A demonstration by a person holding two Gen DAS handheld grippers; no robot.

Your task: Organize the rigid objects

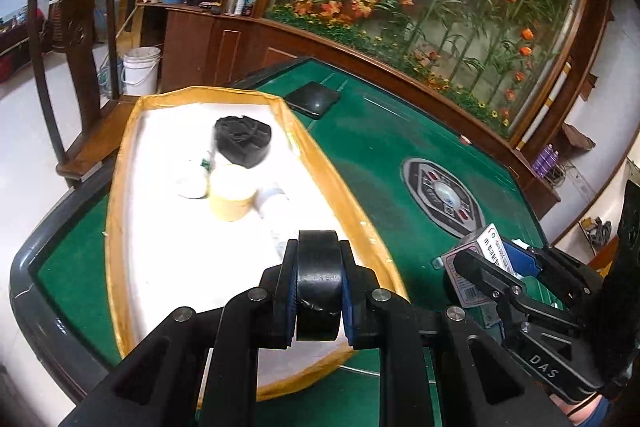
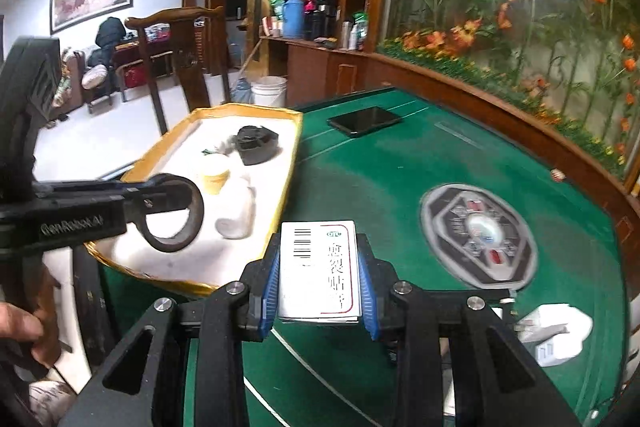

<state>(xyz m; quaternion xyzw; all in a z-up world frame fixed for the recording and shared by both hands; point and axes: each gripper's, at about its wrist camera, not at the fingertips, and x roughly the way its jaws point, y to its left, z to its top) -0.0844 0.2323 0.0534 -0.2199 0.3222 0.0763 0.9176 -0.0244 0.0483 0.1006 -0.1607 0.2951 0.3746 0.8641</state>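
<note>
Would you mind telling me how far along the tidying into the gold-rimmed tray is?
Done: the gold-rimmed tray already holds a black holder, yellow cup and white bottle. In hand: the left hand-held gripper grips a black tape roll; the right hand-held gripper grips a white box. Left: white items and a phone on the green table.

Tray half crowded, felt open

I saw jars blocking the tray's twelve o'clock; bare felt at two.
</note>
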